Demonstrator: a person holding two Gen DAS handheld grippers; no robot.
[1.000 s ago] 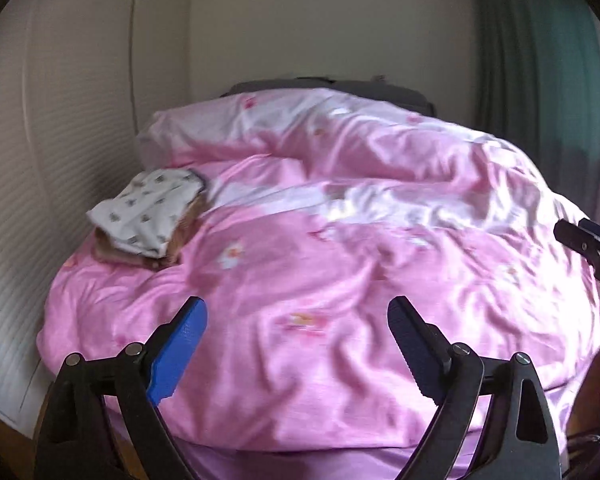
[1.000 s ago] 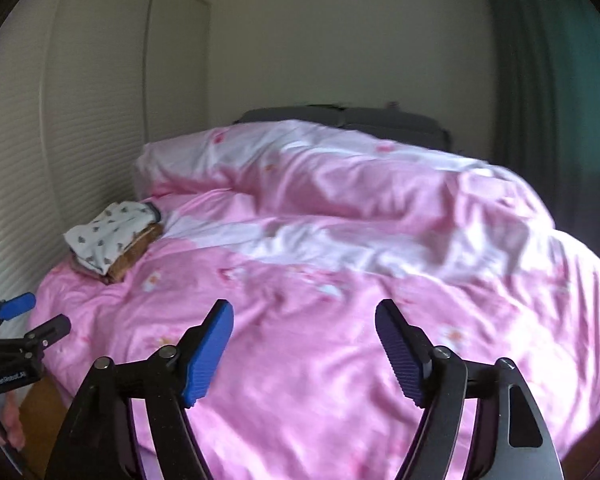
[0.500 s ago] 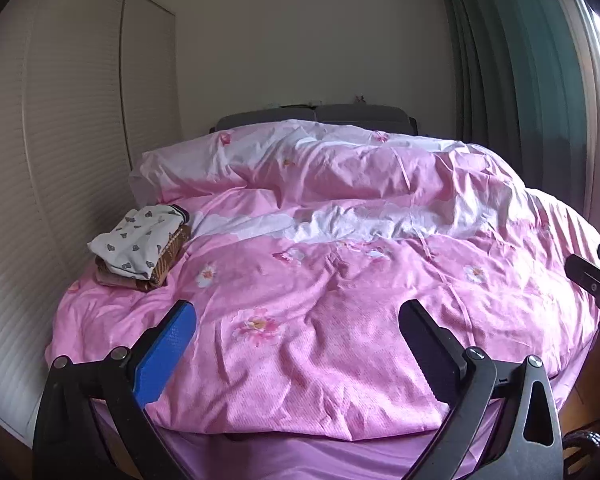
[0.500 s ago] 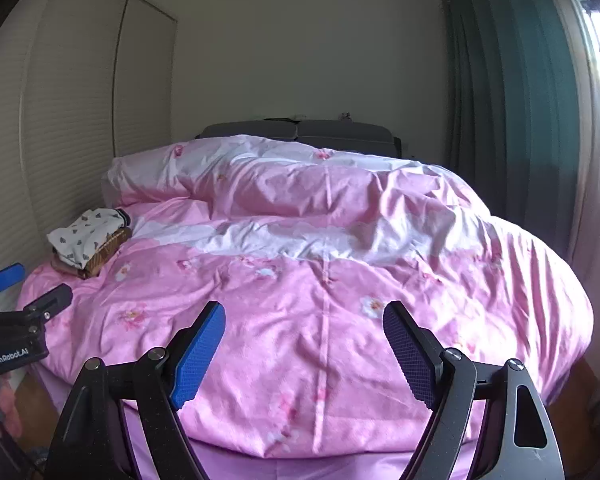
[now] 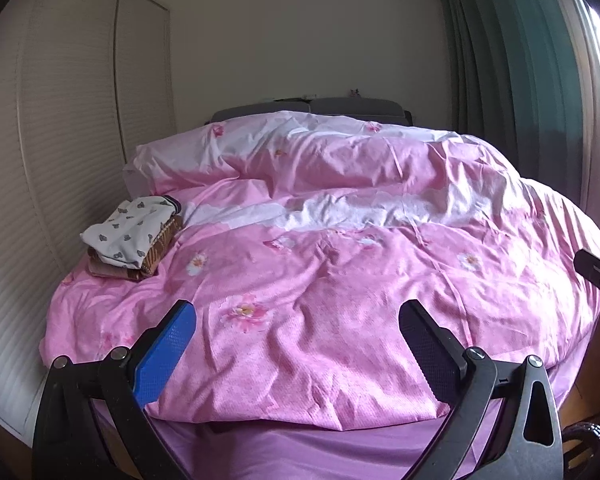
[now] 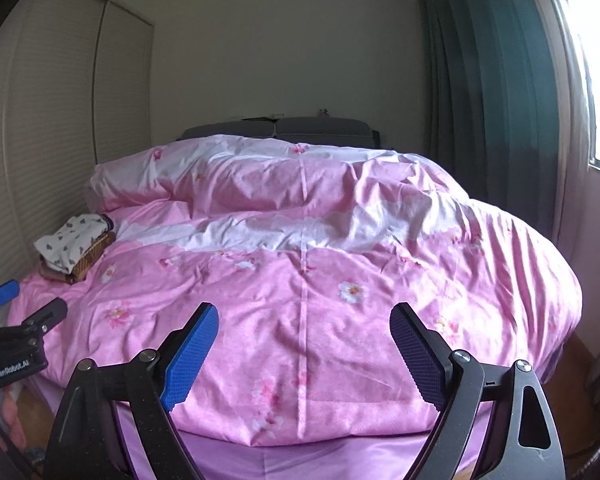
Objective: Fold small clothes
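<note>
Lying on the far left side of the bed [image 5: 340, 432], close to the wardrobe [image 5: 60, 160], a small stack of clothes [image 5: 130, 236] is being shown in both views [image 6: 74, 242]. A white printed piece is sitting on top, draped over brown folded pieces beneath it, all resting on the pink duvet [image 5: 340, 280].

Nothing is being held. The left gripper [image 5: 296, 340] is being kept wide apart and empty at the foot of the bed, well apart from the stack; the right gripper [image 6: 304, 340] is likewise spread and empty, farther to the right.

The clothes are being judged light, soft and limp, likely to sag and slide when lifted. The top piece is probably best being taken at an edge or corner, with each gripper pinching one side, so that only one layer is being caught. The soft duvet is likely giving way under any pressing, and its cloth could be pinched along with the garment.
</note>
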